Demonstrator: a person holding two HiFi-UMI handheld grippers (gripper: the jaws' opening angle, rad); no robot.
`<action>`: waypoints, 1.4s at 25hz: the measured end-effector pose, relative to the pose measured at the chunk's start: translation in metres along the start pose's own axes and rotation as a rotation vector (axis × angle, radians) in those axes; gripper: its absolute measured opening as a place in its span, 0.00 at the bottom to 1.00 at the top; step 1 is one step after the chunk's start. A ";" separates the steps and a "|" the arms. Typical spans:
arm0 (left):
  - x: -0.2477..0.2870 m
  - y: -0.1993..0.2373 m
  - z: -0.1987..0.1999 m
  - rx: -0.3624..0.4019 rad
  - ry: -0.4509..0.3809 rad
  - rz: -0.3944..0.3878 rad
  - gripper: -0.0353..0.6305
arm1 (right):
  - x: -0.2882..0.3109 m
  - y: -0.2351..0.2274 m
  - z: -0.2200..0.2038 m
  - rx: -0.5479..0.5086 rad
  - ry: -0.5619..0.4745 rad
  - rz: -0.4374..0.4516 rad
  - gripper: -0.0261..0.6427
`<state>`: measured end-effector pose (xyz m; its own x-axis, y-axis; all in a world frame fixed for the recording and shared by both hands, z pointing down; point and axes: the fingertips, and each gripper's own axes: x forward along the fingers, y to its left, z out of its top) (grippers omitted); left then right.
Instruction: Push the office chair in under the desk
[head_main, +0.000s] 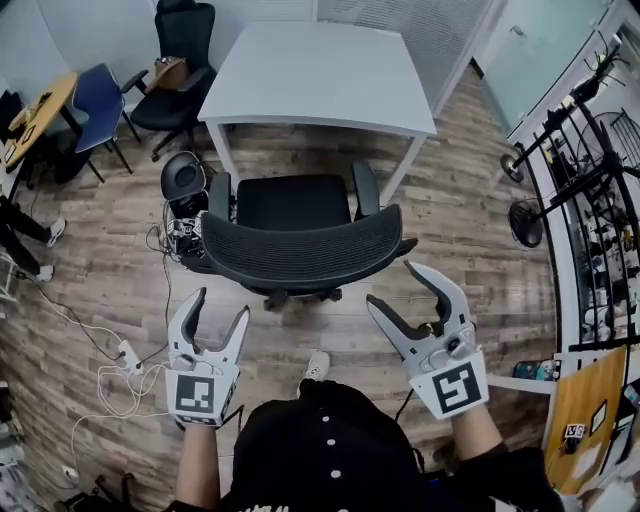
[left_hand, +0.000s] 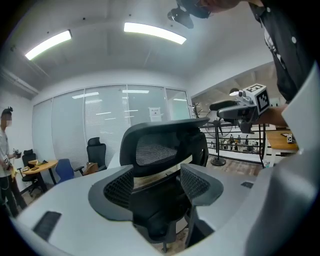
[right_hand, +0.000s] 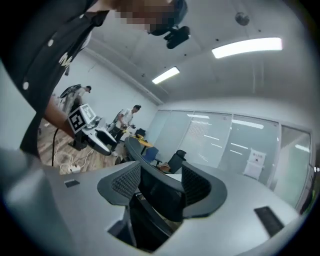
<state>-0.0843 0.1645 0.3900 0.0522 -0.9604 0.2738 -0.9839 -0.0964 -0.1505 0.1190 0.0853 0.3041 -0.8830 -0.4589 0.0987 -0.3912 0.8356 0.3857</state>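
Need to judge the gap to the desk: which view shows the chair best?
Head view: the whole chair from above, its seat not yet under the desk. Both gripper views show only its backrest, close up.

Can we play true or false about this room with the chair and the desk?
1. The office chair is tucked all the way under the desk. False: it stands out in front of the desk.
2. The left hand-held gripper and the right hand-held gripper are both open and hold nothing. True.
3. The blue chair is on the right in the head view. False: it is on the left.
4. The office chair is black. True.
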 end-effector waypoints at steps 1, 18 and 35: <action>0.003 0.000 -0.004 0.012 0.016 -0.003 0.50 | 0.002 0.003 -0.001 -0.074 0.024 0.040 0.43; 0.066 0.030 -0.065 0.196 0.193 -0.131 0.50 | 0.061 0.041 -0.012 -0.528 0.228 0.362 0.41; 0.073 0.039 -0.071 0.246 0.211 -0.212 0.45 | 0.060 0.044 -0.013 -0.521 0.345 0.392 0.34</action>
<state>-0.1312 0.1092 0.4714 0.1887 -0.8396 0.5094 -0.8831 -0.3719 -0.2859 0.0518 0.0905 0.3395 -0.7670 -0.2967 0.5689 0.1863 0.7455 0.6399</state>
